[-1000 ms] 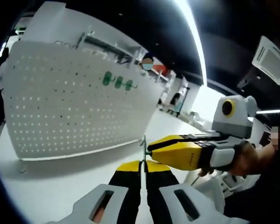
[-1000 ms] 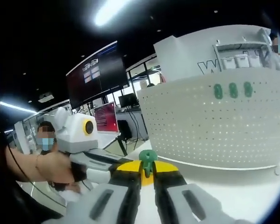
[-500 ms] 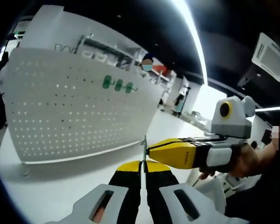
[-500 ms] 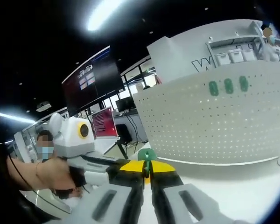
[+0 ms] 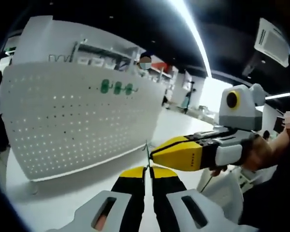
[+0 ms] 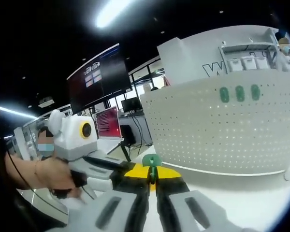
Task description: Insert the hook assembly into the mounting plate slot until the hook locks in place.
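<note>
A white pegboard (image 5: pixel 72 125) stands on the table, with three green mounting plates (image 5: pixel 117 88) in a row near its top edge; the same plates (image 6: pixel 239 93) appear in the right gripper view. My left gripper (image 5: pixel 146 170) is shut on a thin green hook assembly (image 5: pixel 146 153), seen edge-on. My right gripper (image 5: pixel 157 153) comes in from the right, its yellow jaw tips closed against the same piece. In the right gripper view the hook assembly (image 6: pixel 152 162) shows a rounded green head, pinched by my right gripper (image 6: pixel 153 170), with the left gripper (image 6: pixel 104 166) alongside from the left. Both are well short of the pegboard (image 6: pixel 212 130).
The white tabletop (image 5: pixel 77 193) runs between the grippers and the pegboard's base. A hand (image 6: pixel 43 174) holds the left gripper. Dark screens (image 6: pixel 99 77) and desks stand behind, with shelving (image 6: pixel 246 55) beyond the pegboard.
Both views have shifted a little with the hands. The two grippers stay pressed together on the green hook assembly, at about the same distance from the pegboard.
</note>
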The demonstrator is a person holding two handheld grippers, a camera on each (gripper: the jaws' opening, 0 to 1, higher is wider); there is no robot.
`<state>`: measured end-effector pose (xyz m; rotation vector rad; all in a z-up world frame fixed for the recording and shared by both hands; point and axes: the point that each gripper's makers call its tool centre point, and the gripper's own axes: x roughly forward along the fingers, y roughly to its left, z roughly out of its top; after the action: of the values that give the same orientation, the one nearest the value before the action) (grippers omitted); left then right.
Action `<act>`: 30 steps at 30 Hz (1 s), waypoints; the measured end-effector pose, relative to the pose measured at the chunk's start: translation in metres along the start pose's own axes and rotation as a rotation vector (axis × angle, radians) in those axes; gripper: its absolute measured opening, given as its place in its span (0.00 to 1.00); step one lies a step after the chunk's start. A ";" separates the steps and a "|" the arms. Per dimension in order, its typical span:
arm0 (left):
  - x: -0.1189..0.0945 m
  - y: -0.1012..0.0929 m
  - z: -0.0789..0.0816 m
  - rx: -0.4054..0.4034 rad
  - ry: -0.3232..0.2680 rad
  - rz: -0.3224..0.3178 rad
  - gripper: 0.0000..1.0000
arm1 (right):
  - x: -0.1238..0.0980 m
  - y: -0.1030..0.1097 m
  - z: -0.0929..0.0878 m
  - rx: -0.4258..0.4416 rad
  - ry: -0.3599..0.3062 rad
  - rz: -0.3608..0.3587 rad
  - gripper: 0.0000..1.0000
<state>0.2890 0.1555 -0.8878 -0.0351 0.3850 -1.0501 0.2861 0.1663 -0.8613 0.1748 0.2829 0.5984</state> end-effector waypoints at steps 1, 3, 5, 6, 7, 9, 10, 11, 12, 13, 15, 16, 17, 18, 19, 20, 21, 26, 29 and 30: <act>0.000 0.002 0.001 0.043 -0.002 0.014 0.04 | 0.000 0.000 0.000 0.000 0.000 0.001 0.00; -0.001 0.000 0.000 0.039 0.003 0.005 0.04 | 0.000 0.001 0.000 -0.011 0.002 0.005 0.00; -0.001 0.001 0.001 0.025 -0.001 0.000 0.04 | 0.000 0.002 0.001 -0.026 0.003 0.007 0.00; -0.002 0.002 0.001 0.025 -0.003 -0.003 0.04 | 0.000 0.003 0.001 -0.029 0.003 0.009 0.00; -0.003 0.002 0.002 0.026 -0.008 -0.002 0.04 | 0.001 0.003 0.002 -0.033 0.001 0.011 0.00; -0.003 0.002 0.004 0.021 -0.017 -0.003 0.04 | 0.001 0.003 0.004 -0.042 -0.001 0.013 0.00; -0.003 0.002 0.004 0.018 -0.019 -0.003 0.04 | 0.001 0.004 0.006 -0.043 -0.006 0.016 0.00; -0.004 0.002 0.003 0.012 -0.013 -0.007 0.03 | 0.000 0.003 0.010 -0.045 -0.022 0.013 0.00; -0.004 0.001 0.003 0.014 -0.012 -0.010 0.03 | -0.001 0.003 0.013 -0.047 -0.027 0.011 0.00; -0.004 0.002 0.000 0.038 -0.009 -0.005 0.04 | -0.002 0.002 0.017 -0.048 -0.036 0.009 0.00; -0.004 0.004 -0.005 0.032 0.004 -0.003 0.09 | -0.002 -0.001 0.022 -0.057 -0.045 0.005 0.00; -0.005 0.005 -0.006 0.022 0.000 -0.002 0.11 | -0.003 -0.003 0.024 -0.063 -0.048 0.002 0.00; -0.005 0.005 -0.005 0.010 -0.010 -0.005 0.16 | -0.003 -0.005 0.024 -0.068 -0.051 -0.002 0.00; -0.005 0.003 -0.005 0.001 -0.012 -0.013 0.18 | -0.003 -0.007 0.025 -0.072 -0.053 -0.004 0.00; -0.005 0.002 -0.005 -0.006 -0.014 -0.021 0.20 | -0.004 -0.009 0.025 -0.074 -0.053 -0.005 0.00; -0.004 -0.001 -0.006 -0.015 -0.017 -0.033 0.25 | -0.004 -0.010 0.025 -0.077 -0.052 -0.008 0.00; -0.004 -0.001 -0.006 -0.026 -0.017 -0.037 0.31 | -0.005 -0.012 0.026 -0.082 -0.052 -0.016 0.00; -0.004 -0.008 -0.013 -0.008 0.024 -0.051 0.45 | -0.008 -0.017 0.026 -0.116 -0.041 -0.024 0.00; -0.002 -0.011 -0.015 -0.015 0.033 -0.049 0.56 | -0.009 -0.023 0.029 -0.132 -0.042 -0.035 0.00; -0.002 -0.012 -0.013 -0.027 0.026 -0.053 0.60 | -0.009 -0.024 0.030 -0.132 -0.046 -0.038 0.00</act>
<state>0.2739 0.1529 -0.8973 -0.0560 0.4233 -1.0983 0.3012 0.1392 -0.8369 0.0557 0.2014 0.5722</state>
